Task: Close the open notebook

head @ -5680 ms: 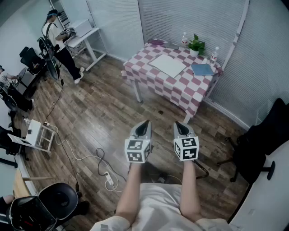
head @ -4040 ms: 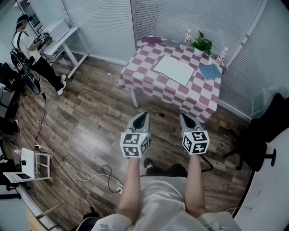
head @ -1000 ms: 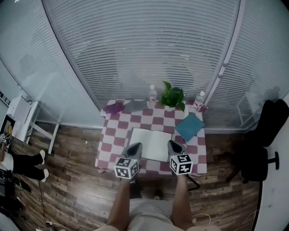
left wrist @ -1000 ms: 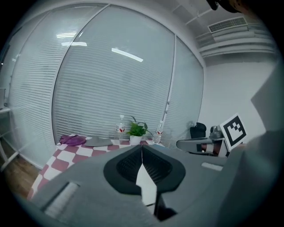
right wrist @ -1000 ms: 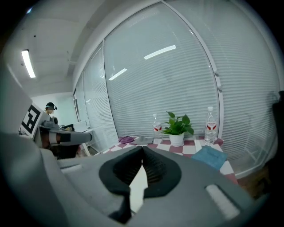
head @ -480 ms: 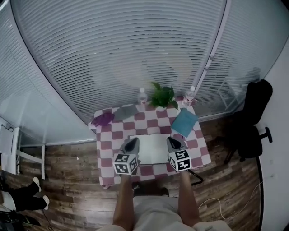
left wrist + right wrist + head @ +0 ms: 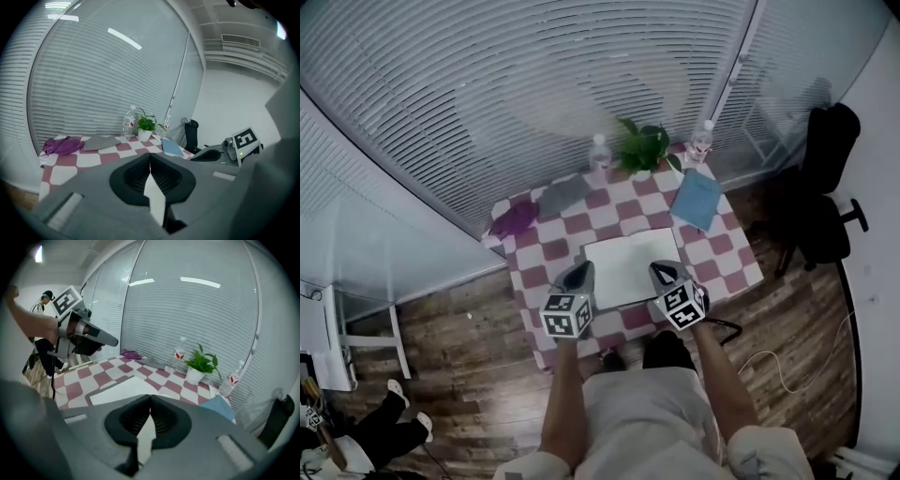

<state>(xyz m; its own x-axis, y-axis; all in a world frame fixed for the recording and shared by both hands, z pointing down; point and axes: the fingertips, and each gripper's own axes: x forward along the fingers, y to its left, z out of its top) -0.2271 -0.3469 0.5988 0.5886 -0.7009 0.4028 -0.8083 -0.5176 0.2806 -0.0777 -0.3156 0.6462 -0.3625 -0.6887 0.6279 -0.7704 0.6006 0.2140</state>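
Jaws pressed together on both, nothing between them: left gripper (image 7: 150,157), right gripper (image 7: 150,398). Both hover at the near edge of the notebook (image 7: 630,268), which lies open and flat in the middle of the table (image 7: 546,246). Step: approach, apparently no contact yet. Next I'd slide a tip under one cover's edge and flip it over.
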